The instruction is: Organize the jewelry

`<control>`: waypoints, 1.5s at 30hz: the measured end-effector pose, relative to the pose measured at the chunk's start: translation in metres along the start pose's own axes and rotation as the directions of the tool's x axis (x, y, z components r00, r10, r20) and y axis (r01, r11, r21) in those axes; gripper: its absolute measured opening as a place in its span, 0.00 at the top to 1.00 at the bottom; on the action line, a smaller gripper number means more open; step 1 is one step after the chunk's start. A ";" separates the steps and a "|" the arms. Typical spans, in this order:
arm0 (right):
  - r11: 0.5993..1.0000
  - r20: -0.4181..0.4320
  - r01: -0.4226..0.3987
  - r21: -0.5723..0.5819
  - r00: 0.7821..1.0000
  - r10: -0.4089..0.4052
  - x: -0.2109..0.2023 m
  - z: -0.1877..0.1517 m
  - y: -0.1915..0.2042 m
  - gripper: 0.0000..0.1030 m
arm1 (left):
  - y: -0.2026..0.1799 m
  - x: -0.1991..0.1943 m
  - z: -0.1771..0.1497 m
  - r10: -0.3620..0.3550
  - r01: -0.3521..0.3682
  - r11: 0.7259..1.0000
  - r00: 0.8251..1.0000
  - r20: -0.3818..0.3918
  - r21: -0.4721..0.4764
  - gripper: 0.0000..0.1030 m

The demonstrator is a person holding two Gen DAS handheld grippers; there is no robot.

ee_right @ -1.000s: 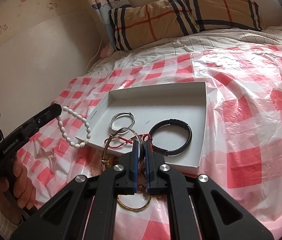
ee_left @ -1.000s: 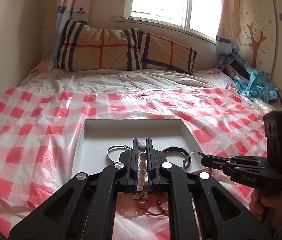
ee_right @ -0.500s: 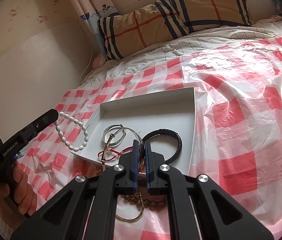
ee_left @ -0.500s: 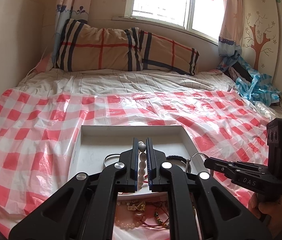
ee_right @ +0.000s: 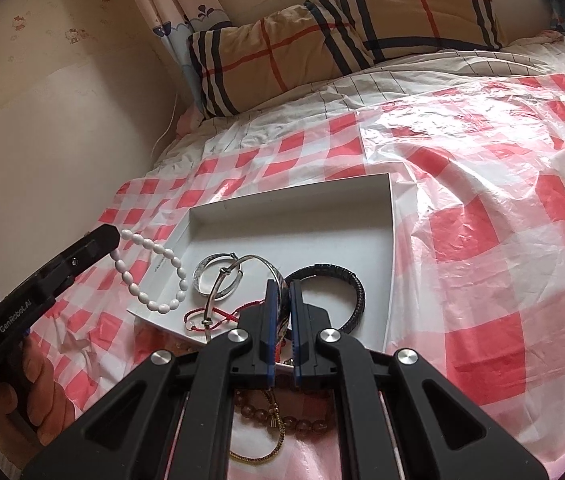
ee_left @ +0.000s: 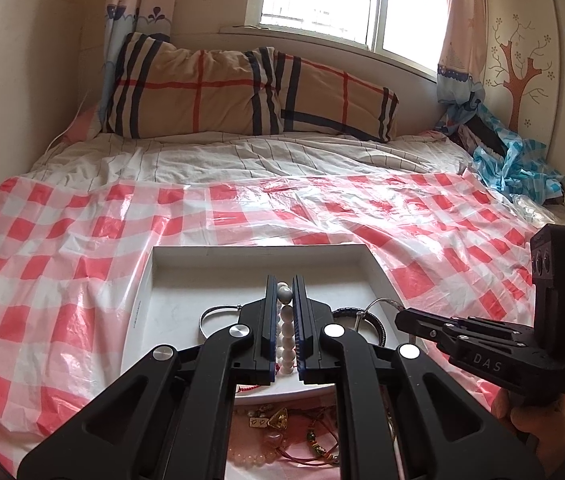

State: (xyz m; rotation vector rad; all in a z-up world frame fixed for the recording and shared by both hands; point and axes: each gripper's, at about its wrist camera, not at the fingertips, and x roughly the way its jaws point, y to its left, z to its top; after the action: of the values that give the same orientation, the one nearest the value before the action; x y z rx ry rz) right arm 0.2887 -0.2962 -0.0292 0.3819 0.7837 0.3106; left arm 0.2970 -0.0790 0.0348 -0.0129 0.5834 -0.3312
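Hand-held gripper, left: pinched on a white oval-bead bracelet, which is dangled over the near left rim of the tray.
Hand-held gripper, right: pressed together on a thin silver bangle over the tray.
Handling: the beads are judged light, limp and slippery; a grip across the strand is favoured.
Shallow white tray: a silver ring bangle, a red cord bracelet and a black braided band are held.
Red-checked plastic sheet: loose bead strands are left at the near edge.
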 end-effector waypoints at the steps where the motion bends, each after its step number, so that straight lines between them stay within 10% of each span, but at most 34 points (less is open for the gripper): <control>1: 1.000 -0.001 0.000 0.001 1.000 0.000 0.002 0.000 0.000 0.93 | -0.001 0.001 0.000 0.002 -0.002 1.000 1.000 0.000 0.003 0.93; 26: 0.997 -0.028 0.047 -0.056 0.998 -0.048 0.036 0.006 0.017 0.93 | 0.007 0.037 -0.010 0.003 -0.006 0.999 0.996 -0.089 -0.035 0.93; 30: 0.994 -0.057 0.098 -0.040 0.993 -0.100 0.040 0.004 0.009 0.74 | 0.023 0.052 -0.017 0.036 -0.053 0.994 0.985 -0.169 -0.095 0.81; 45: 0.993 -0.233 0.042 -0.112 0.970 -0.067 0.009 -0.033 0.014 0.74 | 0.064 0.021 -0.037 0.028 -0.074 0.984 0.964 -0.265 -0.163 0.59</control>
State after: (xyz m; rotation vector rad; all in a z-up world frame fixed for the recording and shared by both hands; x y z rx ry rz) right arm 0.2685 -0.2729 -0.0502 0.2245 1.0058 0.3485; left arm 0.3127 -0.0222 -0.0138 -0.1217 0.8722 -0.2324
